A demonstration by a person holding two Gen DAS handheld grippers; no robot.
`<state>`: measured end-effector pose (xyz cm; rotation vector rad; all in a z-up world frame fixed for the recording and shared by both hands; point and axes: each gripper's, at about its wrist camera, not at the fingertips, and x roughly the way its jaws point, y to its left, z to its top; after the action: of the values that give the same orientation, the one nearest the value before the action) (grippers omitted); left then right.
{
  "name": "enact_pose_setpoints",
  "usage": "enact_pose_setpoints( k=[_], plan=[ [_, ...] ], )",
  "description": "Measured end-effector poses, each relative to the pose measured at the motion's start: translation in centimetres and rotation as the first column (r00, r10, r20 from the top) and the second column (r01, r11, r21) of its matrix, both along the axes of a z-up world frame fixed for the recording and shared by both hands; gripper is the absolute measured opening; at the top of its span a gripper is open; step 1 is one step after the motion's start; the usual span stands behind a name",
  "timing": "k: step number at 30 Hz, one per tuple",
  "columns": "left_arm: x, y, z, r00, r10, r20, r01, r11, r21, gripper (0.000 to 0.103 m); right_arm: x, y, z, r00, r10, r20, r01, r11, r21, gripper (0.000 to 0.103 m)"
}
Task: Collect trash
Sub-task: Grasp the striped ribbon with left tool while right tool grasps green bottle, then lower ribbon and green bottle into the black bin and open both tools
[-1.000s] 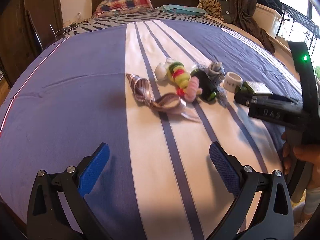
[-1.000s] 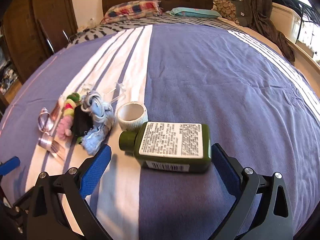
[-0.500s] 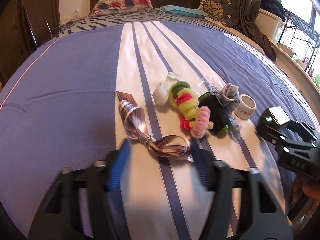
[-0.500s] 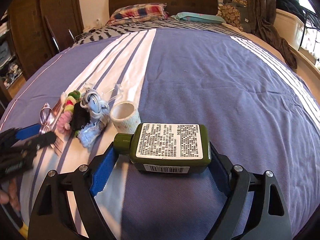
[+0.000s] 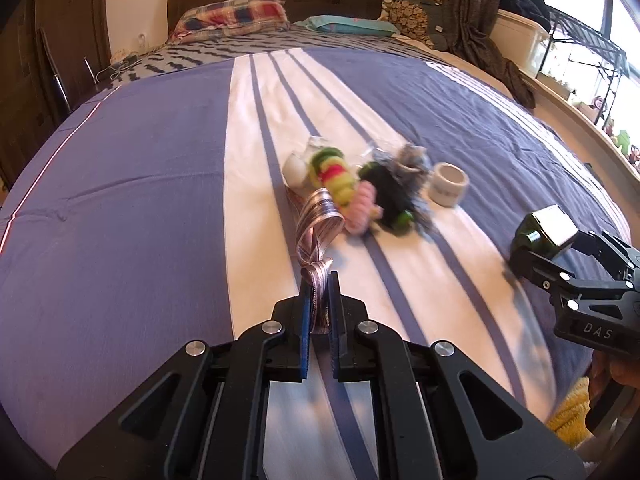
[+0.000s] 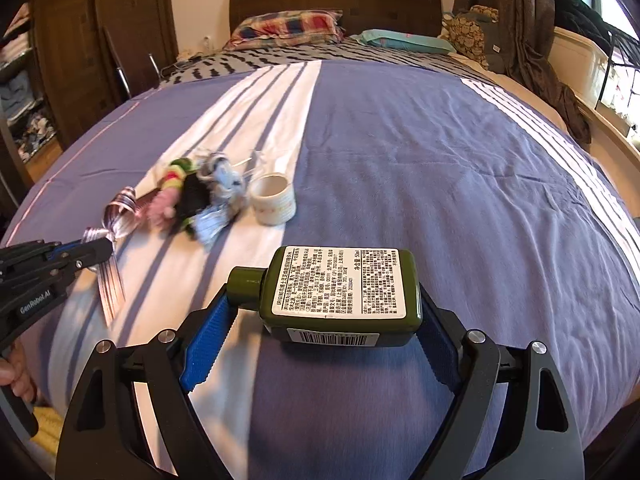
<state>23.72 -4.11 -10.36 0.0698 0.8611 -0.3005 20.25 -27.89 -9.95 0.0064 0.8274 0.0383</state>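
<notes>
A bedroom in a home. A wide bed [image 6: 400, 168] fills both views, spread with a blue cover [image 5: 120, 208] that has white stripes. At its far end stands a dark wooden headboard [image 6: 336, 4] against a pale wall, with a plaid pillow [image 6: 288, 26] and a teal pillow [image 6: 400, 42] in front of it. On the left are dark wooden wardrobe doors [image 6: 100, 32] and open shelves [image 6: 20, 92] with folded clothes. On the right a brown curtain [image 6: 516, 12] hangs beside a bright window [image 5: 576, 12], with clothes draped beside it and a white box [image 5: 524, 44] and a metal rack [image 5: 588, 52] along the sill.
</notes>
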Motion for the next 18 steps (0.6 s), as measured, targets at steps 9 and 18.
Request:
enact_pose_setpoints(
  k=[9,18],
  plan=[
    [-7.3,0.0,2.4,0.999,-0.017,0.047,0.018,1.0,-0.019,0.006,-5.8,0.4,2.3,0.999,0.024,0.042,-0.025,0.999,0.026,0.086],
    [-14.6,-0.1,4.3,0.994,-0.03,0.101,0.034,0.999,-0.033,0.006,-11.5,0.5,3.8,0.995,0.056,0.087,-0.06,0.997,0.047,0.086]
  ],
)
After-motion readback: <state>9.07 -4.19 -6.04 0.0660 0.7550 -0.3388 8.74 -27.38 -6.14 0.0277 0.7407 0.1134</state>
